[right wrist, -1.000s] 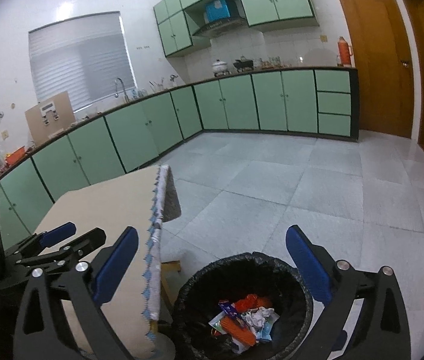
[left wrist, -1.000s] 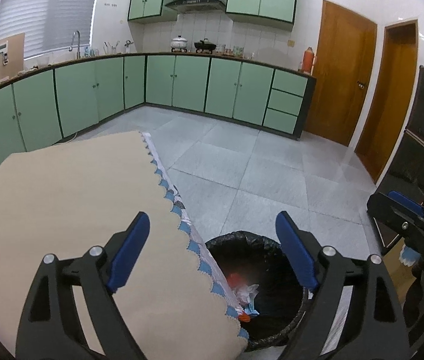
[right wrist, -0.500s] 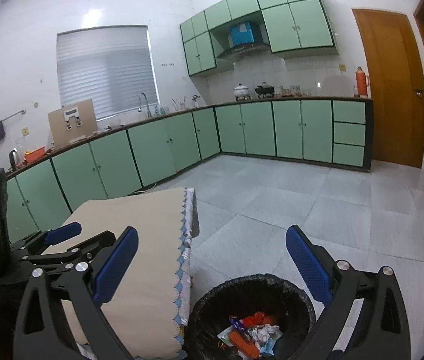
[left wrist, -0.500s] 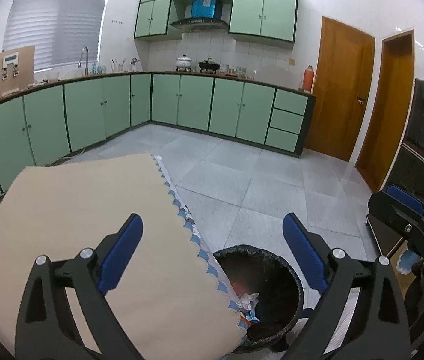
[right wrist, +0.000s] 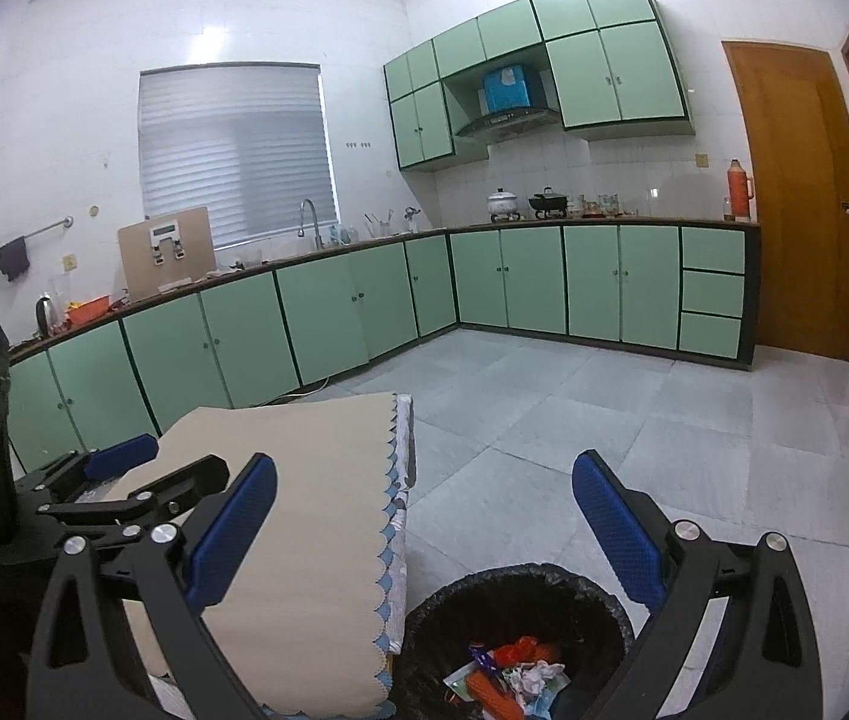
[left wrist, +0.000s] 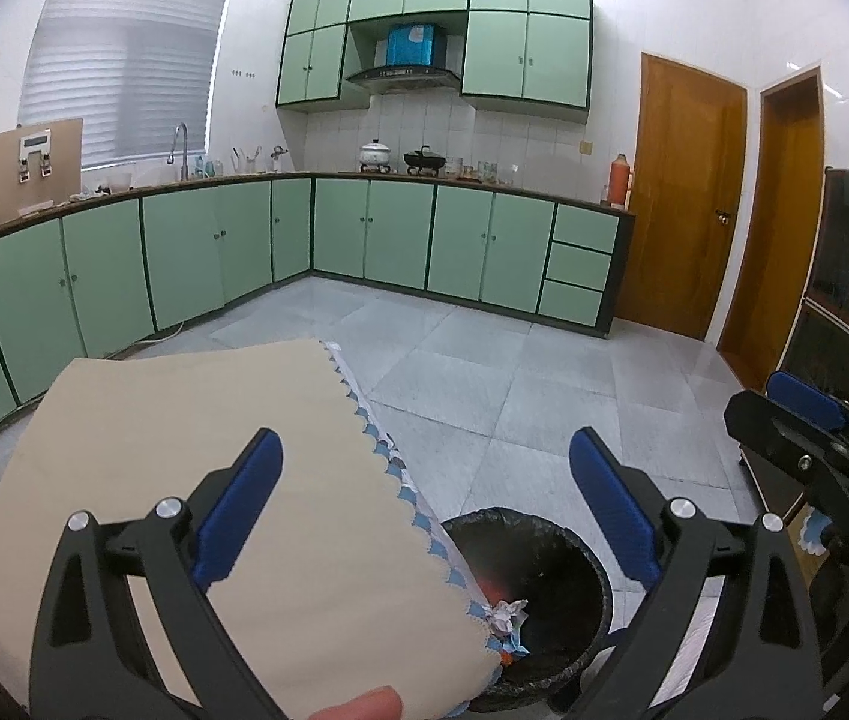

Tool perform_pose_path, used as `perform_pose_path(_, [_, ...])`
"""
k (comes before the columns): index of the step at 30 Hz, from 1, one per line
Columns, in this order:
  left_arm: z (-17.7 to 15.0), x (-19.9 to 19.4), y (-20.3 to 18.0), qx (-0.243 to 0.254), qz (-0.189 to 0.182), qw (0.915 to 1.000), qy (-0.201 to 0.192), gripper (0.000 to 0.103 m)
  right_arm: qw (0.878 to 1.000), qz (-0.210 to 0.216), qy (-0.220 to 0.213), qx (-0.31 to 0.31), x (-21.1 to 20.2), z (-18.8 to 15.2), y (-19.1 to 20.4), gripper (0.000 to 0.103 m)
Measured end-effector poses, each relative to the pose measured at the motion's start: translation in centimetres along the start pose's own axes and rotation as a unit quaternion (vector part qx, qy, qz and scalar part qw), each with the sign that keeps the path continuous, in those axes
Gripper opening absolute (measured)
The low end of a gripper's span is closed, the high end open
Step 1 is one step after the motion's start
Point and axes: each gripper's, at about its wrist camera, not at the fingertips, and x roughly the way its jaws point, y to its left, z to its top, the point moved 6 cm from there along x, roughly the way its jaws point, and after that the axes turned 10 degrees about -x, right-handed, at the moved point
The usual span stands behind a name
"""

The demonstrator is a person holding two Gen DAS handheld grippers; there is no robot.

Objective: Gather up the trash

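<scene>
Both grippers hang above the table point(left wrist: 142, 420) with nothing in them, so the step in hand looks like finishing up or searching for more litter. To do it well, sweep both cameras over the beige cloth and the floor before reaching anywhere. The left gripper point(left wrist: 424, 516) has its jaws spread wide, touching nothing; the right gripper point(right wrist: 421, 531) likewise. The trash point(right wrist: 514, 675) lies inside the black-lined bin point(right wrist: 592, 594) just beside the table's scalloped edge. The table's near end is hidden, so leftover scraps there cannot be ruled out.
</scene>
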Motion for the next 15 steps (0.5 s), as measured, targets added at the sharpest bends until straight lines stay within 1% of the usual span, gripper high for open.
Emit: perform_pose_path(15, [0.0,-1.5,0.1,0.005,-0.002,0.9999,-0.015,0.094,1.000,0.002,-0.005,-0.007,-0.9,0.1,0.7,0.097])
